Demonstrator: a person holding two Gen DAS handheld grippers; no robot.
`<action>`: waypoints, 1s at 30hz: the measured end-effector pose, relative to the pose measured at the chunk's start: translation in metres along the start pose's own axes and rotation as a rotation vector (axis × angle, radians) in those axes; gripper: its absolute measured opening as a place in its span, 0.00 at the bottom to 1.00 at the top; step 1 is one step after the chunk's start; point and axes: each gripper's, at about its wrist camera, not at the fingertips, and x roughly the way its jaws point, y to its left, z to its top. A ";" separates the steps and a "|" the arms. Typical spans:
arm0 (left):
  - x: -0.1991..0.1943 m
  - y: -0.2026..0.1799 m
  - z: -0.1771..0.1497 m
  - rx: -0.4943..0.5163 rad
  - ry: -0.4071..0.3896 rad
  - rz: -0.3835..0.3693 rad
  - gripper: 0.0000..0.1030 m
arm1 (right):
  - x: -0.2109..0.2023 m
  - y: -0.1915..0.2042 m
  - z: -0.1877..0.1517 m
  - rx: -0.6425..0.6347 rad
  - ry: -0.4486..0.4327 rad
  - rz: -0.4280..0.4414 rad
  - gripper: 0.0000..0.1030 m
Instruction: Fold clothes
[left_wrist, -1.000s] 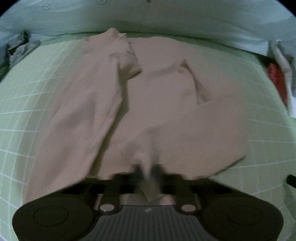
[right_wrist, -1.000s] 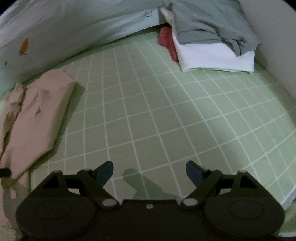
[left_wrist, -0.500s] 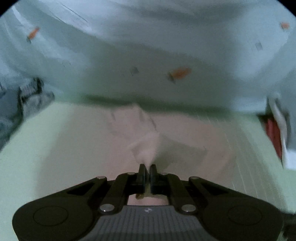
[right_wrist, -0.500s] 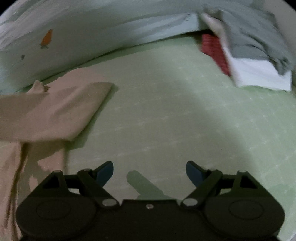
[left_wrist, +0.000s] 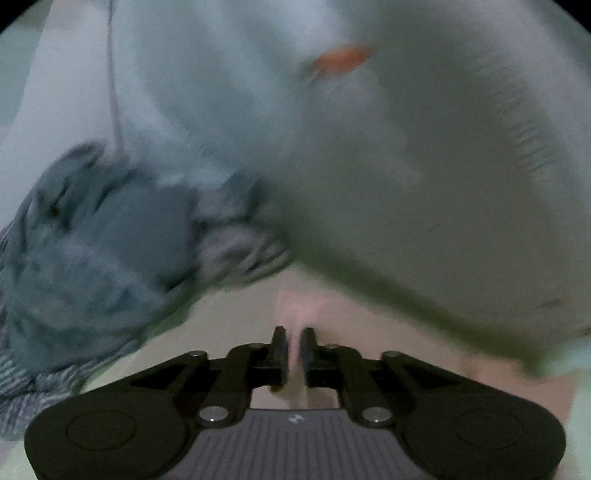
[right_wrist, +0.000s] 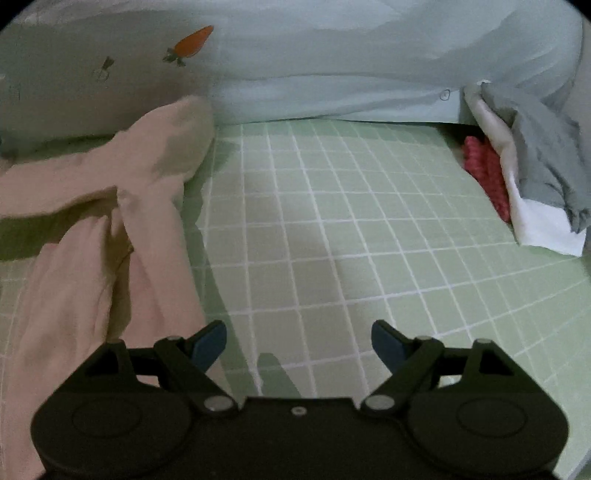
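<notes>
We hold the left gripper (left_wrist: 293, 350) with its two fingers pressed nearly together on a thin fold of the pink garment (left_wrist: 295, 310), which runs up between them and spreads just ahead of the tips; the left wrist view is badly blurred, so we cannot tell how much cloth is caught. Ahead of and above that gripper rises the pale blue duvet (left_wrist: 424, 166) with one orange carrot print, and to its left lies a crumpled grey-blue heap of clothes (left_wrist: 92, 251).

Our right gripper (right_wrist: 299, 341) hangs with its fingers spread wide and nothing between them, over the green gridded sheet (right_wrist: 332, 240). The pink garment (right_wrist: 110, 240) lies to the left of this gripper, one edge just beside the left blue fingertip (right_wrist: 210, 341), and it stretches ahead toward the duvet (right_wrist: 332, 74), bunched and folded over itself.

Straight ahead of the right gripper the sheet is bare up to the duvet's lower edge. To the far right sits one stack of three pieces: a red knit (right_wrist: 484, 173) beside a white folded cloth (right_wrist: 535, 221), with a grey garment (right_wrist: 539, 147) draped on the white one. We count one pink garment and two grippers.
</notes>
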 end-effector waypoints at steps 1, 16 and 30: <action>0.005 0.004 -0.007 -0.002 0.020 -0.001 0.43 | -0.002 0.002 -0.001 -0.008 0.006 -0.011 0.86; -0.057 -0.049 -0.149 0.052 0.270 -0.230 0.78 | -0.030 0.005 -0.031 -0.054 -0.061 0.047 1.00; -0.186 -0.079 -0.232 0.108 0.187 -0.193 0.84 | -0.046 -0.019 -0.094 -0.154 -0.064 0.203 0.75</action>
